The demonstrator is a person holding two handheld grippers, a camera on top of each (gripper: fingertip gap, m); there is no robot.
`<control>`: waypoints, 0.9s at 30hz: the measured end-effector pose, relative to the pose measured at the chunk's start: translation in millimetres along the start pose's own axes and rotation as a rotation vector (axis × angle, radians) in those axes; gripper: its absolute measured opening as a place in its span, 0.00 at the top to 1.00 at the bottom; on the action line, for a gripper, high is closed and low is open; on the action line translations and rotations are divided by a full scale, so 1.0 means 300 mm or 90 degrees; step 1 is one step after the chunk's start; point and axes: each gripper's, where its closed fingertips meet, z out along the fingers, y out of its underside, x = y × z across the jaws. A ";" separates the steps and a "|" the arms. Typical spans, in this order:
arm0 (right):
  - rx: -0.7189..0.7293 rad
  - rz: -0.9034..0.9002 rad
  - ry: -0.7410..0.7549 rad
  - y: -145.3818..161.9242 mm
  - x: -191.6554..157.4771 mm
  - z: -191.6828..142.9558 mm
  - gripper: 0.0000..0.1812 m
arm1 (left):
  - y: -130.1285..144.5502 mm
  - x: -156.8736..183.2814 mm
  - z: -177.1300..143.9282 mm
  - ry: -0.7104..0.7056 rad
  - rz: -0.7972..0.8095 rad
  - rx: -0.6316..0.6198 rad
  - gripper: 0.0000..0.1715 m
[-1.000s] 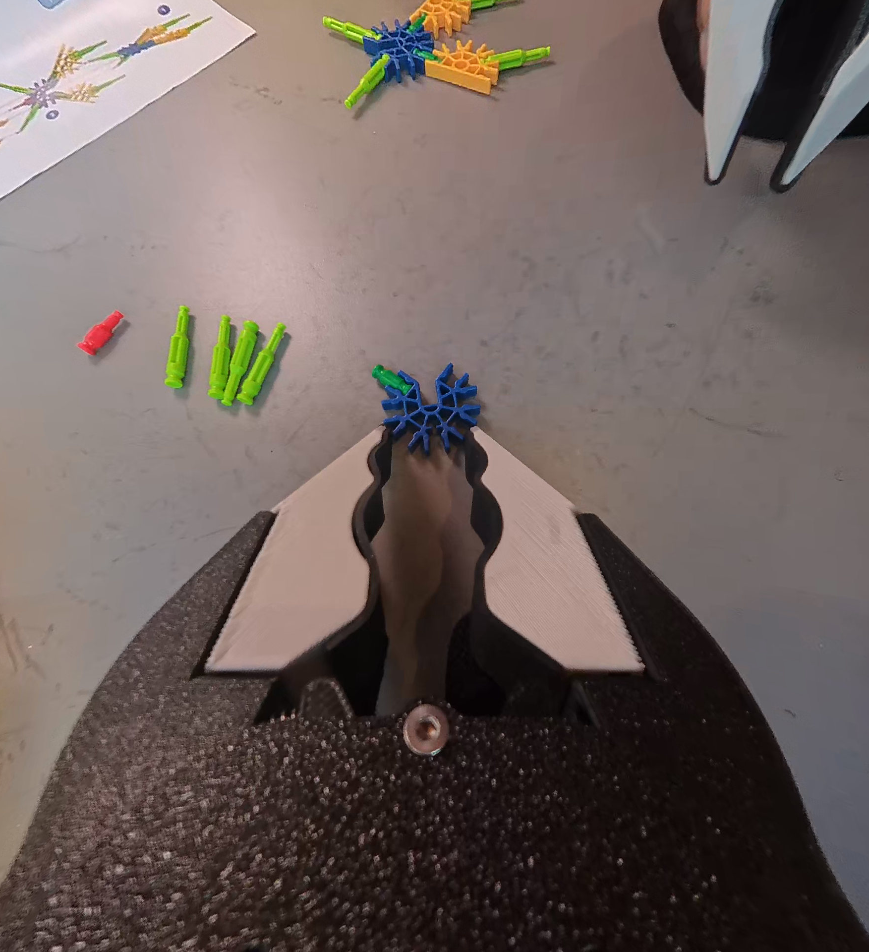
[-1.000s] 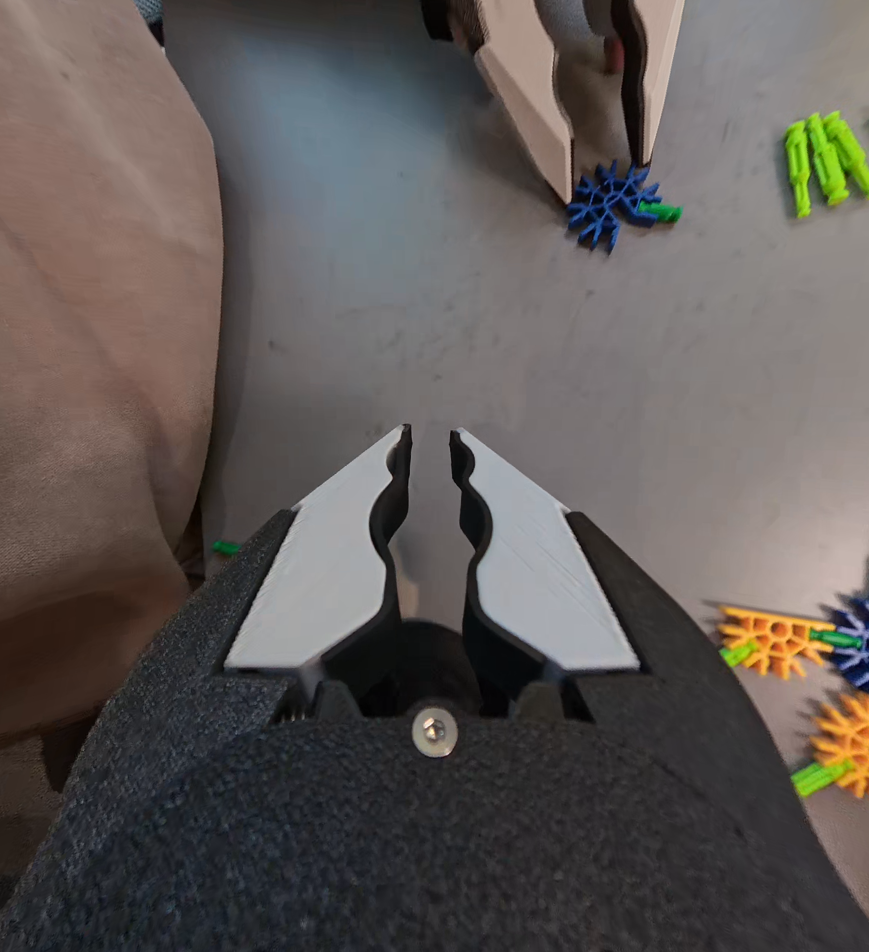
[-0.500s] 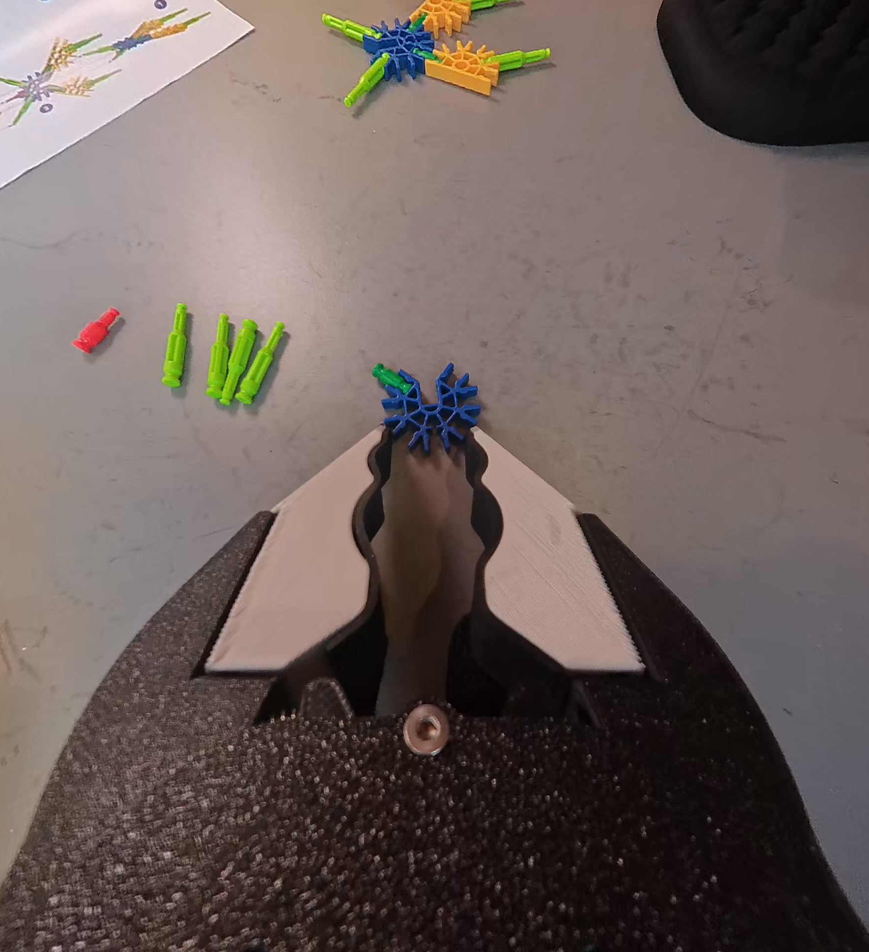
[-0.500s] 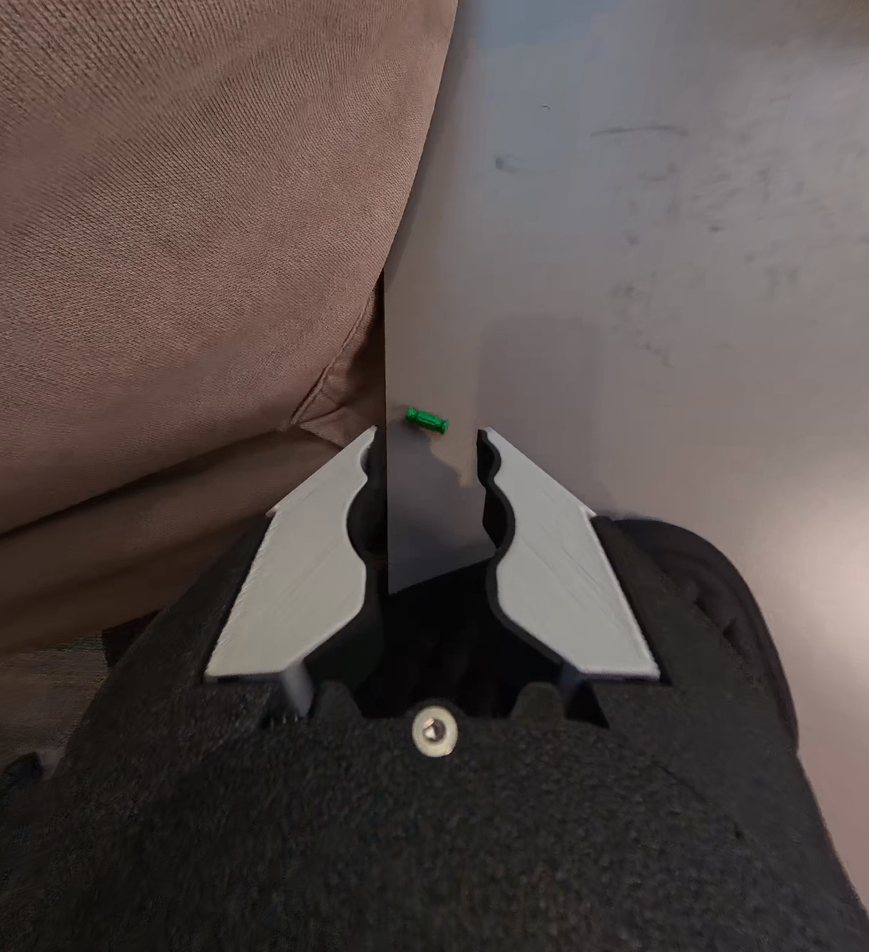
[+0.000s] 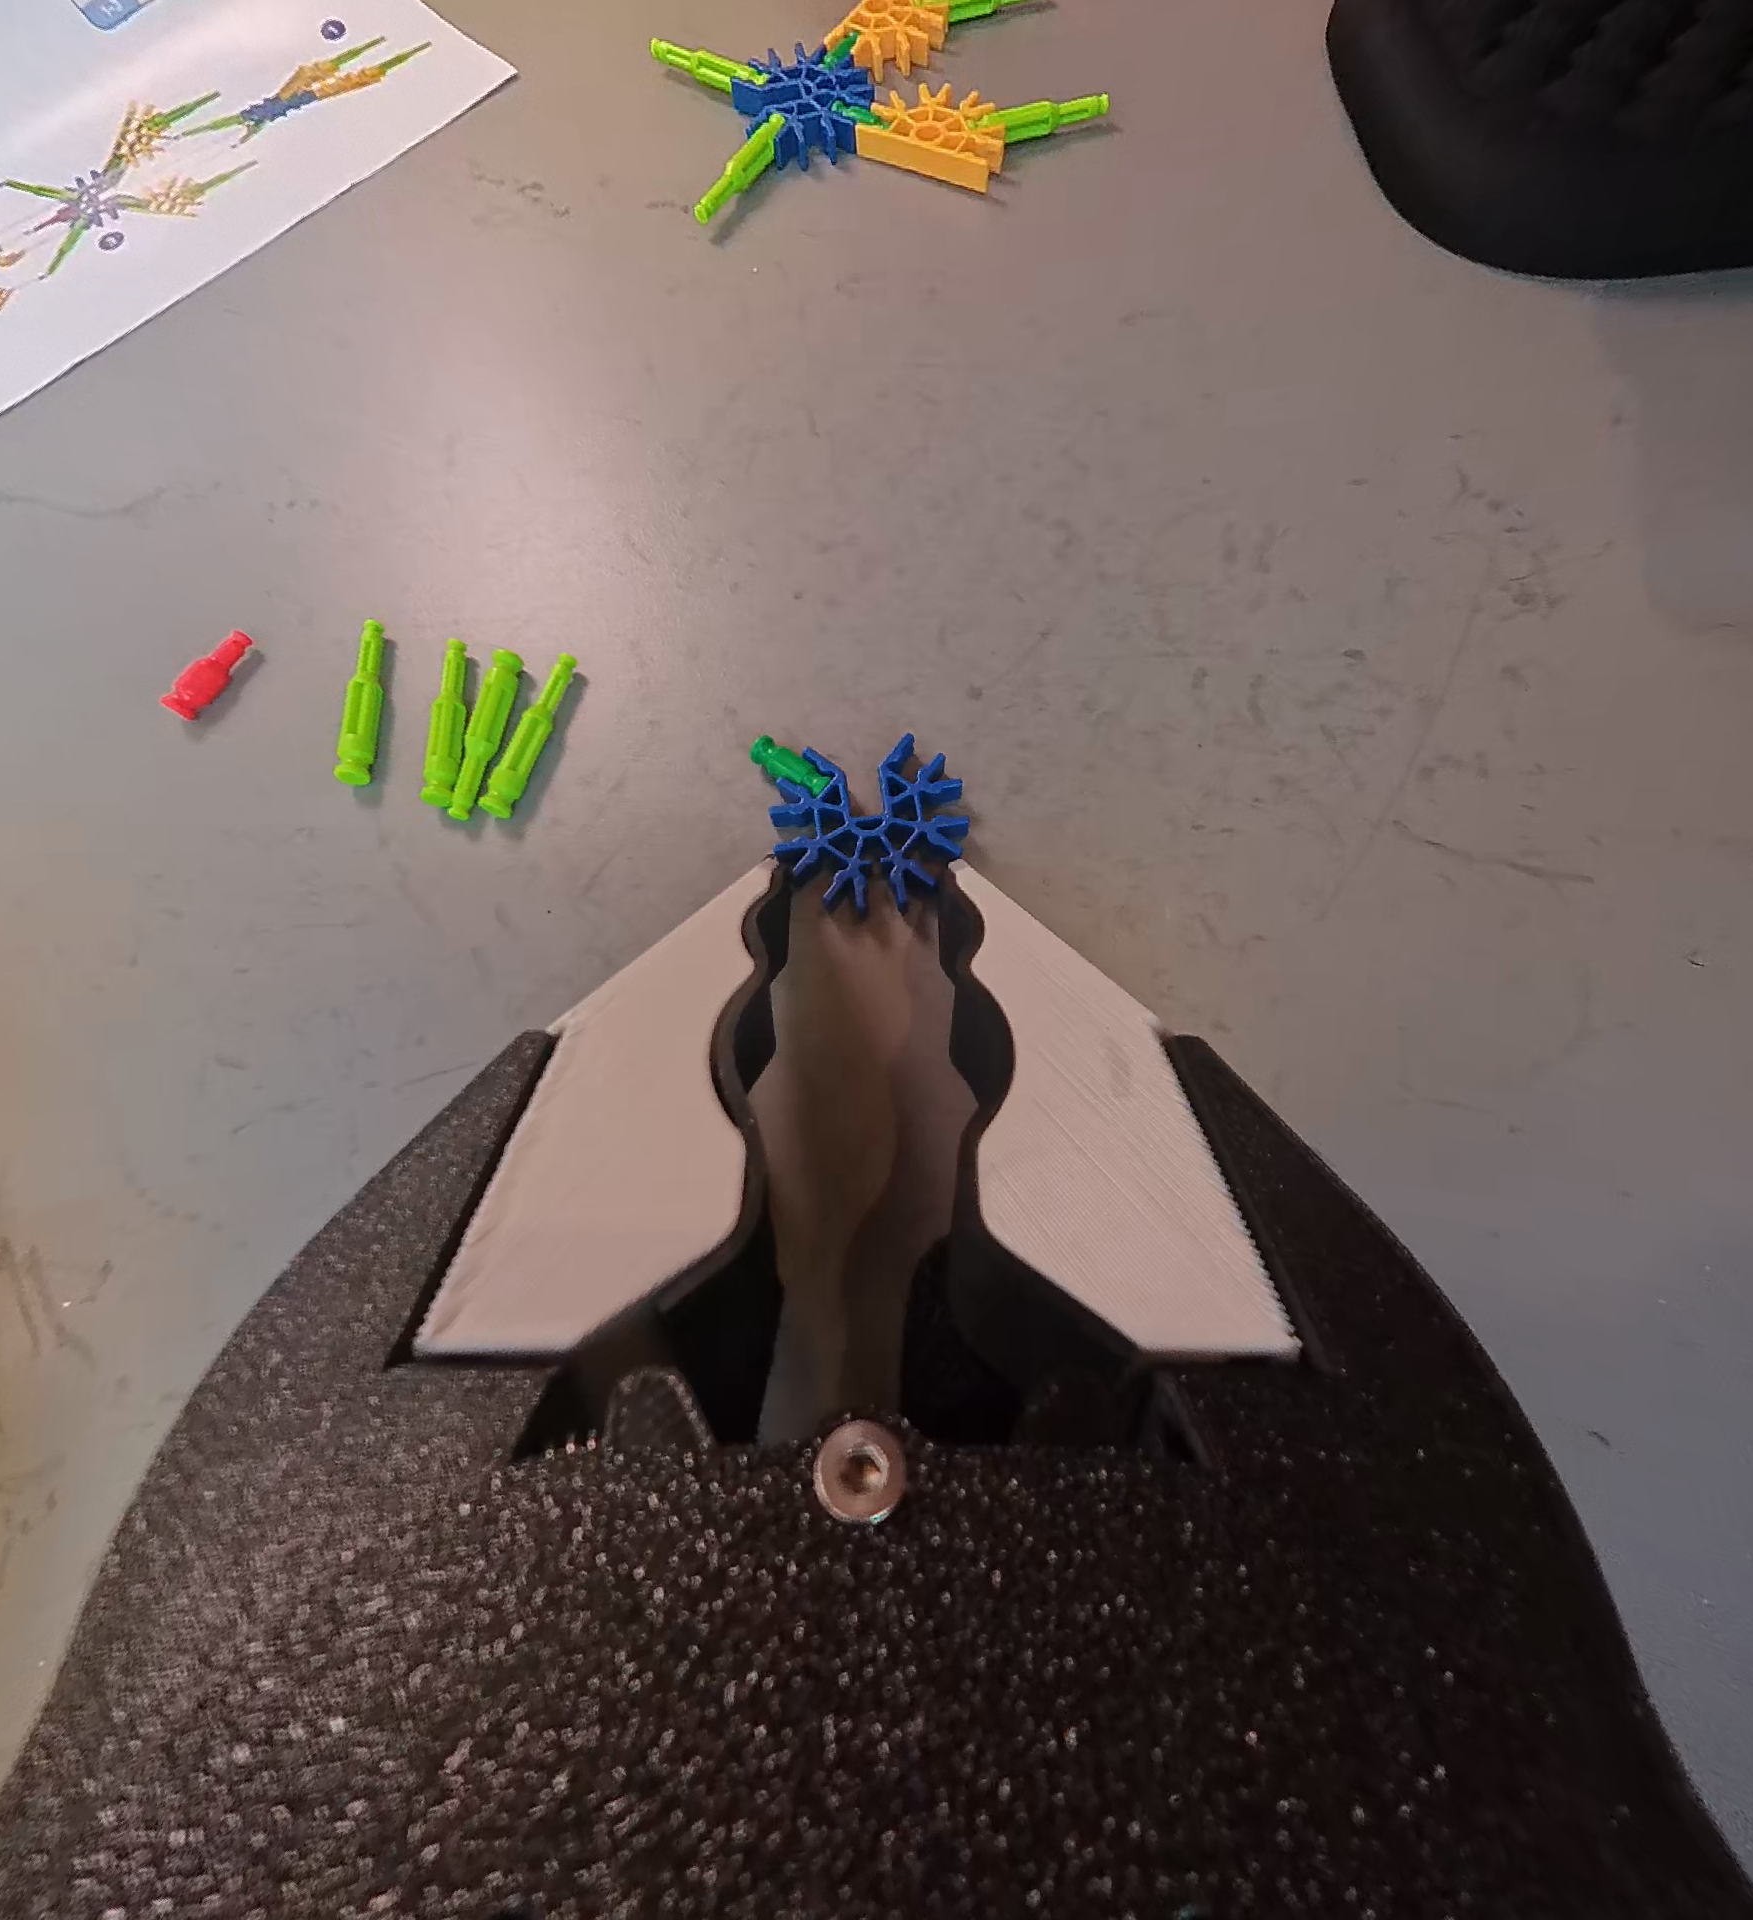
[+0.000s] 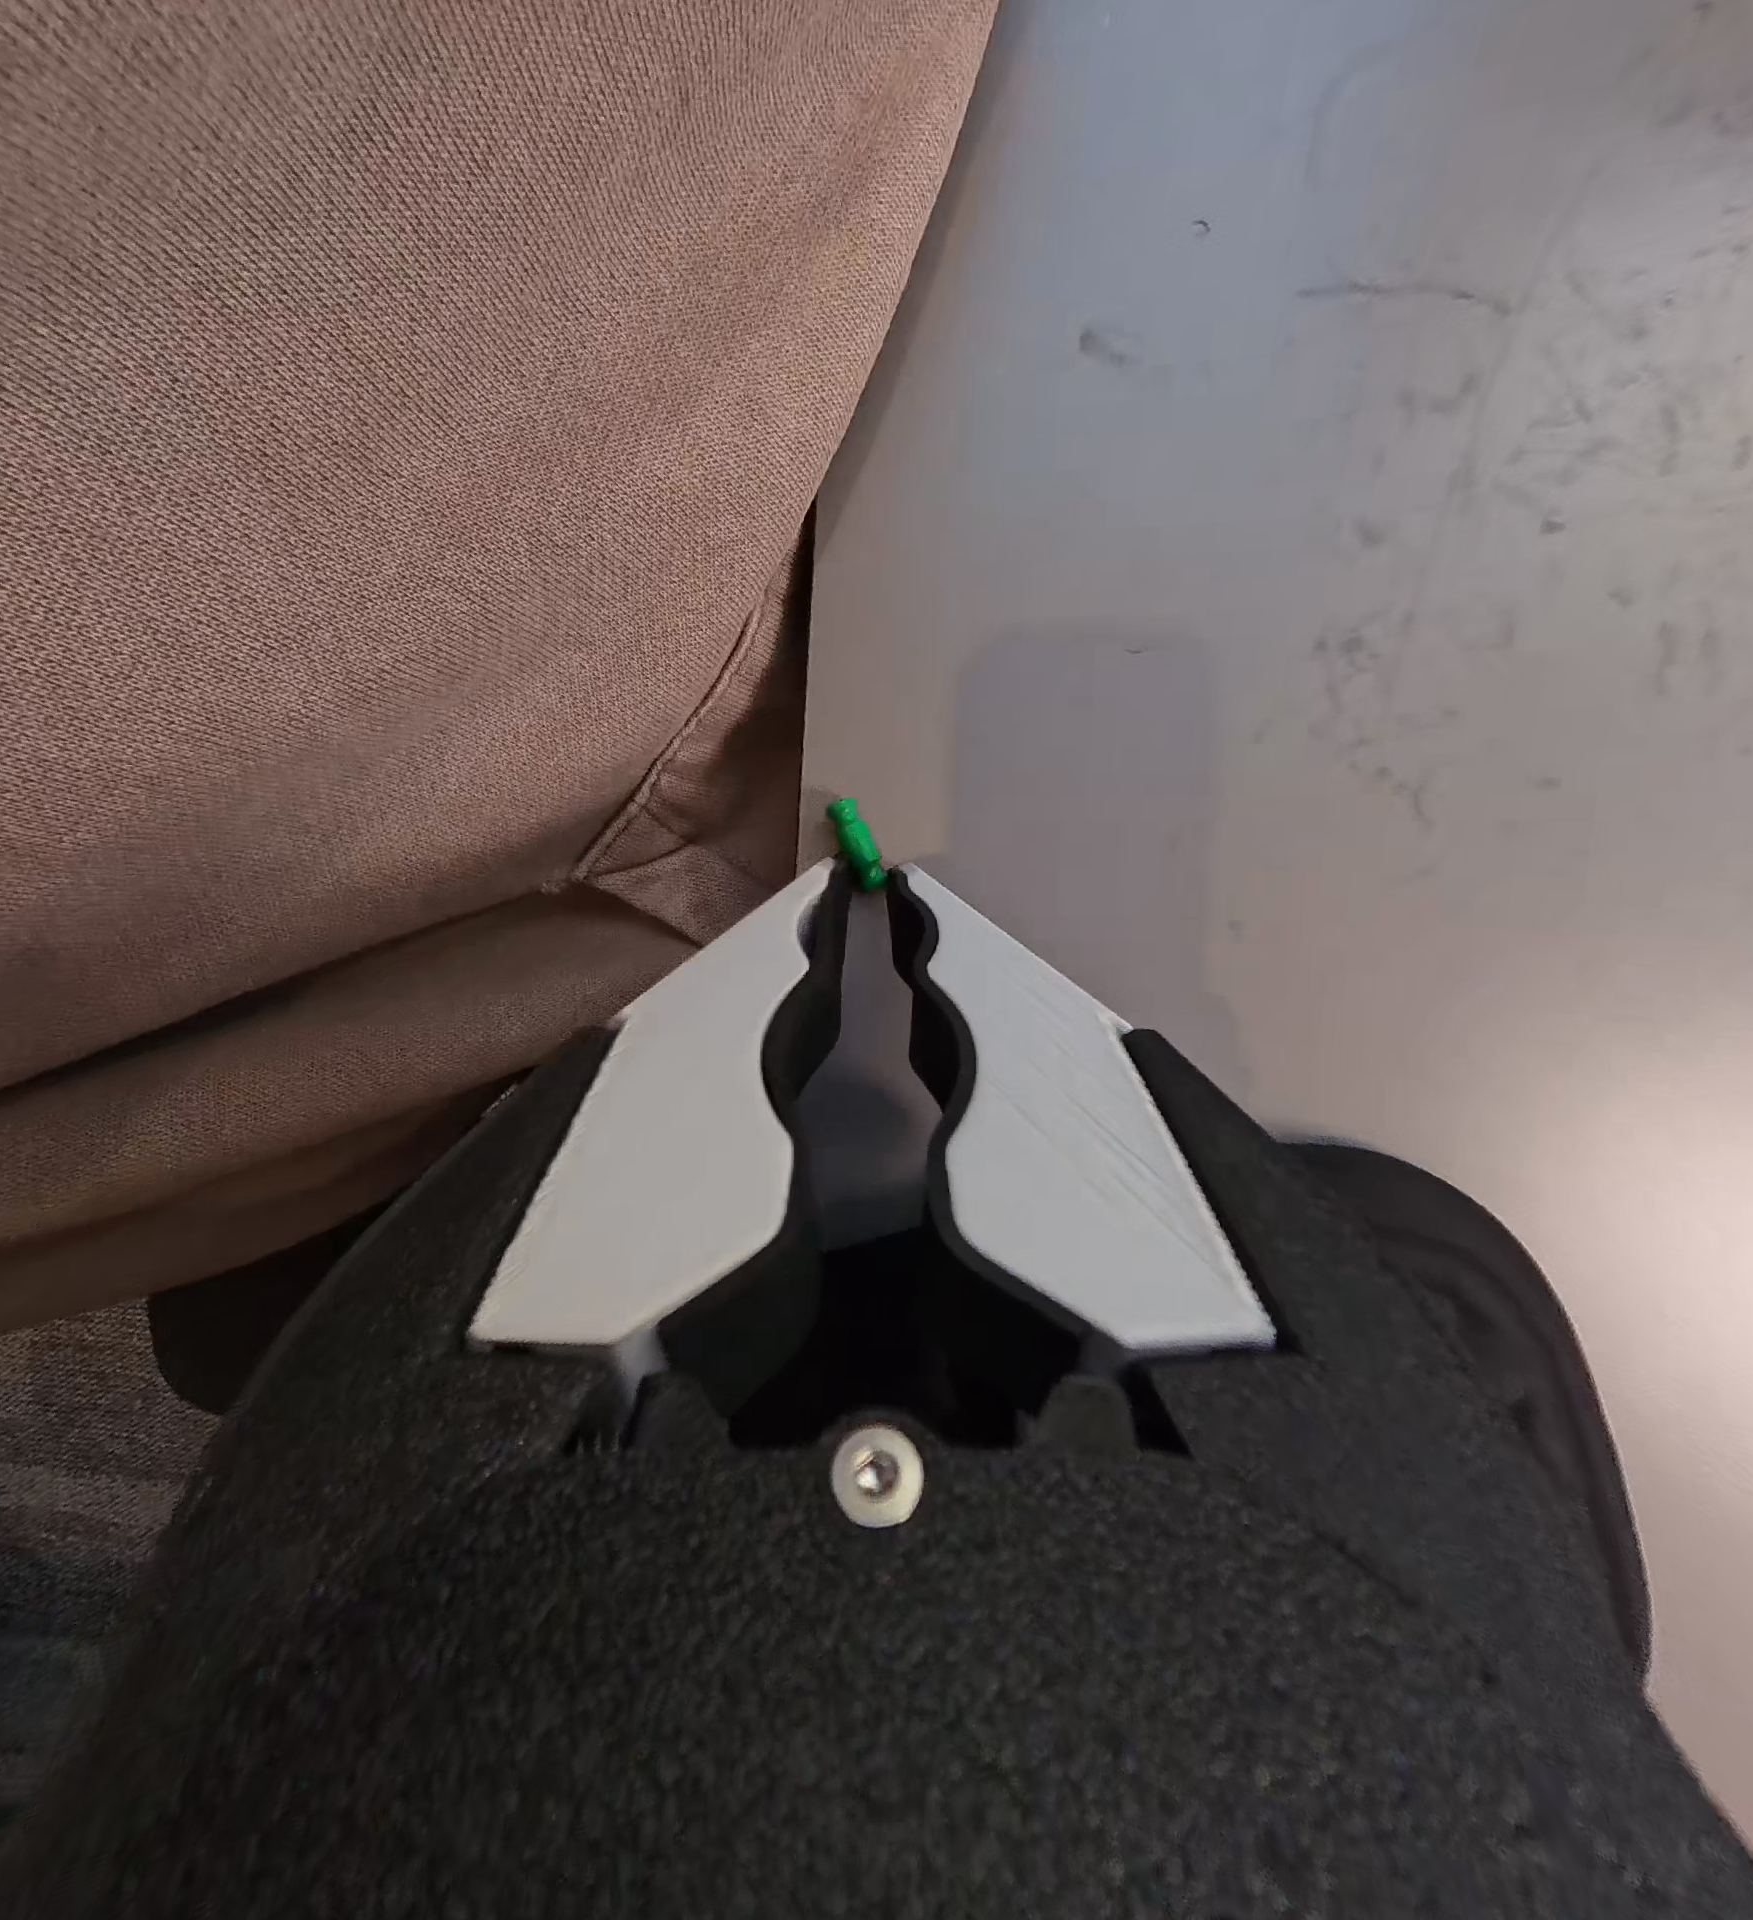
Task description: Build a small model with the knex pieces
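Note:
My left gripper (image 5: pixel 867 873) is shut on a blue snowflake-shaped connector (image 5: pixel 867 826) that rests on the grey table (image 5: pixel 1215 623). A short dark green rod (image 5: pixel 789 767) sticks out of the connector's upper left. My right gripper (image 6: pixel 861 881) is at the table's near edge. Its jaws are almost together and pinch a small dark green rod (image 6: pixel 856 840) by its near end. The rod's far end points away over the grey table (image 6: pixel 1371 520).
Several light green rods (image 5: pixel 477 727) and a red rod (image 5: pixel 205 675) lie left of the connector. A blue, orange and green assembly (image 5: pixel 851 94) and an instruction sheet (image 5: pixel 124 156) lie at the back. Brown fabric (image 6: pixel 332 416) fills the space left of the right gripper. My right fingertips sit around 25 cm from my left ones.
My right gripper has moved up to the small green rod at the table edge and closed on it. My left gripper and the blue connector have not moved.

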 end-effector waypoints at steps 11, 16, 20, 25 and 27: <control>0.100 0.194 0.207 -0.103 0.344 -0.009 0.98 | 0.000 -0.001 -0.001 -0.012 0.004 -0.001 0.83; 0.139 0.229 0.248 -0.231 0.546 0.033 0.98 | 0.002 -0.001 -0.002 -0.011 -0.017 -0.003 0.83; 0.125 0.224 0.246 -0.287 0.632 0.068 0.98 | 0.002 -0.001 -0.002 -0.016 -0.011 -0.004 0.84; 0.098 0.211 0.228 -0.303 0.662 0.091 0.98 | 0.003 -0.001 -0.002 -0.012 -0.013 -0.004 0.84; 0.096 0.215 0.217 -0.304 0.660 0.099 0.98 | 0.003 -0.001 -0.002 -0.012 -0.012 -0.004 0.84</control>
